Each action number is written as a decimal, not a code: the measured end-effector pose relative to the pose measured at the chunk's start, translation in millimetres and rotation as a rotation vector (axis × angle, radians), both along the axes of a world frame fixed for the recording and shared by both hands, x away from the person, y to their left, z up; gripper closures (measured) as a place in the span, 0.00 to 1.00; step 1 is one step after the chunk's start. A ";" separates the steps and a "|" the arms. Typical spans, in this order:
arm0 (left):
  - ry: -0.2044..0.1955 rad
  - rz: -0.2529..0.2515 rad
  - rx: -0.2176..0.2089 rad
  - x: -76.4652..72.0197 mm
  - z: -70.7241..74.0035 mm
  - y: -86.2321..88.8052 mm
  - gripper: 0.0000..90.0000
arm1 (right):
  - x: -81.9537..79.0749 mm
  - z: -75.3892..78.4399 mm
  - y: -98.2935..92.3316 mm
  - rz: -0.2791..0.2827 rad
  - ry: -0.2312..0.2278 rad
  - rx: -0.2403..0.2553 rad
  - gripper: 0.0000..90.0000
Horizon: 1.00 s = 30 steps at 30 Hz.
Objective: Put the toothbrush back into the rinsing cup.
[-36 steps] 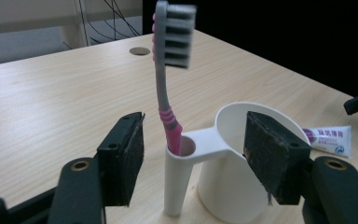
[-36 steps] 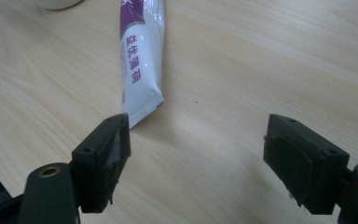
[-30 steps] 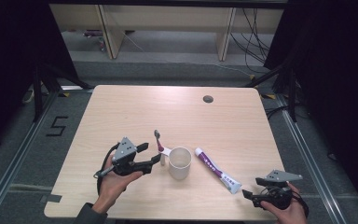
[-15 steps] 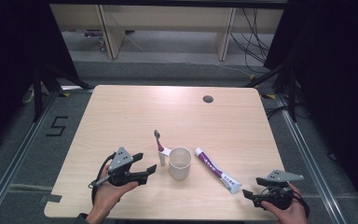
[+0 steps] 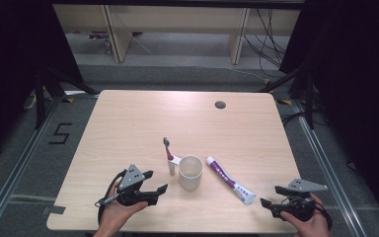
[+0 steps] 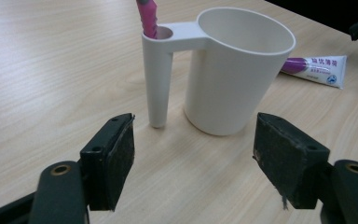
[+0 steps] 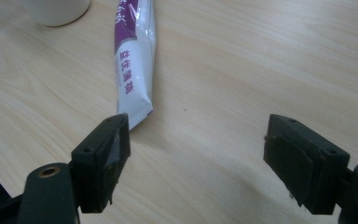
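Toothbrush (image 5: 167, 150) placement looks already done: the pink-handled brush is seen standing upright in the hollow tube that forms the handle of the white cup (image 5: 191, 172), bristle end up. The cup stands near the front middle of the wooden table (image 5: 143, 113). In the left gripper view the same brush (image 6: 148, 16) is seen seated in the tube's mouth, with the cup (image 6: 235, 70) just ahead of the jaws.

The left gripper (image 5: 154, 181) is held low over the table just to the left of the cup, apart from it. Its jaws have just been opening and are spread wide; nothing is between them, and bare tabletop is seen in the gap.

The right gripper (image 5: 271, 196) is held at the front right corner of the table. Its jaws are likewise spread wide and nothing is pinched. The toothpaste tube (image 5: 230, 180) lies flat on the table to the right of the cup, its crimped end towards this gripper; in the right gripper view that end (image 7: 134, 70) is seen just beyond the left-hand jaw, not between the pads.

By judgement, what is left is the toothpaste: it is untouched and has not yet been taken up, and the right gripper is the one best placed for it
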State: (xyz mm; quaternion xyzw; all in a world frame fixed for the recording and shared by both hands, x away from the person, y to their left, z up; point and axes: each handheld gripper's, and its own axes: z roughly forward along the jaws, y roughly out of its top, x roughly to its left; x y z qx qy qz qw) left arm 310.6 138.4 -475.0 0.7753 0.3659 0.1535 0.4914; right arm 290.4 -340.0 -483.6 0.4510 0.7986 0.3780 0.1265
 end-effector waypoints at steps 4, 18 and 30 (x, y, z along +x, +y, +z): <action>0.016 -0.013 0.022 -4.3 -6.4 -1.1 0.31 | 1.3 1.1 -3.6 0.008 -0.026 -0.017 0.26; 0.033 -0.029 0.043 -18.9 -14.8 -2.0 0.31 | 1.2 6.5 -0.7 0.014 -0.043 -0.011 0.26; 0.053 -0.021 0.051 -26.8 -20.5 7.0 0.30 | 2.4 10.5 9.6 0.028 -0.035 0.020 0.26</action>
